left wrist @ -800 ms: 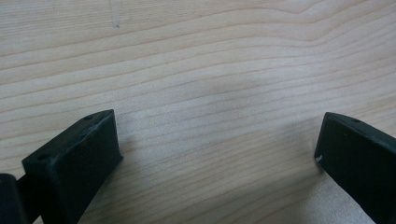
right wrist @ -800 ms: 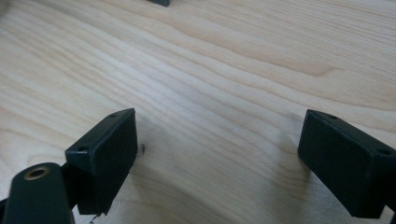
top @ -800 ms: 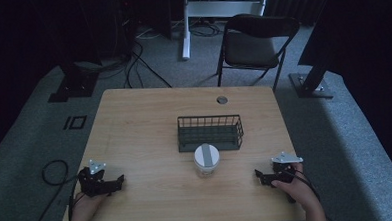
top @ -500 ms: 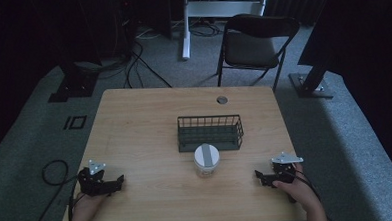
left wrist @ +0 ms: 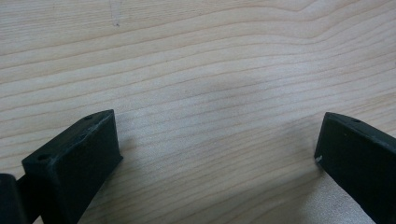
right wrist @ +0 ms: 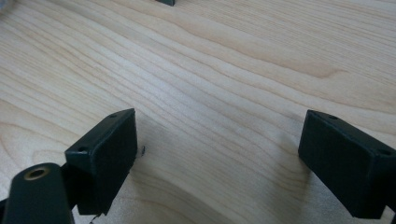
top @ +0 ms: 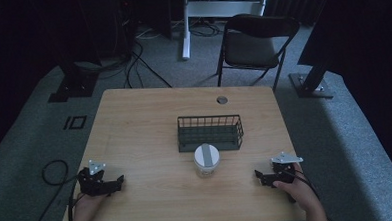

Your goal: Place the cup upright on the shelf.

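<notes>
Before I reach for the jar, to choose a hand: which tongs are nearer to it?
The right tongs look slightly nearer the jar. The left tongs have a wider stretch of bare table between.

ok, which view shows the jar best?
The high view: the jar stands whole on the table, just in front of the wire basket, midway between the two claws. Both gripper views look down at bare wood between open jaws, no jar.

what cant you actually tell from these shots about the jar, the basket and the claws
- Jar, high view: contents and lid detail too small and dim.
- Wire basket, high view: inside too dark to tell if anything lies there.
- Left claw, right claw, gripper views: jaws cut off by the bottom edge; both stand open over bare table.
</notes>
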Action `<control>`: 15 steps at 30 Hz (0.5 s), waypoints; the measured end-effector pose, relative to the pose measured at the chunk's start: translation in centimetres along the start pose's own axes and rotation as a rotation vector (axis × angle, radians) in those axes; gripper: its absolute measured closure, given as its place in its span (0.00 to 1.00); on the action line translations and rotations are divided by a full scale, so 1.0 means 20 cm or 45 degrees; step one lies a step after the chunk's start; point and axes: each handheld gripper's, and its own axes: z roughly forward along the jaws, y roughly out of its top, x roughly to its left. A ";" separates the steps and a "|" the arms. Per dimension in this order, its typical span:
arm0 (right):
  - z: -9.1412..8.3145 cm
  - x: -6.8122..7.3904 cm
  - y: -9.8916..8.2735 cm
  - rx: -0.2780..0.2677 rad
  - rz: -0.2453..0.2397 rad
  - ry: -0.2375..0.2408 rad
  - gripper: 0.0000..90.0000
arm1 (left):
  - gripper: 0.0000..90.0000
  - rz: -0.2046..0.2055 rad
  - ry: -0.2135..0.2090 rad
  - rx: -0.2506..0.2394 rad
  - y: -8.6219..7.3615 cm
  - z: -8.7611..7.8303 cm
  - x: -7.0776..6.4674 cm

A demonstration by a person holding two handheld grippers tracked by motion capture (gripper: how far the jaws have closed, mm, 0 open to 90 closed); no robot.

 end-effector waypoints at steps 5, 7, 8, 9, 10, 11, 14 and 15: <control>0.00 0.01 0.01 -0.019 0.042 0.044 0.13 | 0.00 0.002 0.000 0.001 0.00 0.00 0.00; 0.01 0.01 0.01 -0.015 0.025 0.037 0.13 | 0.00 0.001 0.000 0.001 0.00 0.00 0.00; 0.01 0.02 0.01 -0.017 0.036 0.042 0.13 | 0.00 0.001 0.000 0.001 0.00 0.00 0.00; 0.01 0.02 0.01 -0.017 0.036 0.042 0.13 | 0.00 0.001 0.000 0.001 0.00 0.00 0.00; 0.01 0.02 0.01 -0.020 0.031 0.049 0.13 | 0.00 0.001 0.000 0.001 0.00 0.00 0.00; 0.01 0.03 0.02 -0.020 0.017 0.053 0.13 | 0.00 0.002 0.000 0.001 0.00 0.00 0.00; 0.01 0.04 0.02 -0.022 0.004 0.060 0.13 | 0.00 0.000 0.000 0.000 0.00 0.00 0.00; 0.01 0.05 0.03 -0.027 0.009 0.066 0.13 | 0.00 0.001 0.000 0.001 0.00 0.00 0.00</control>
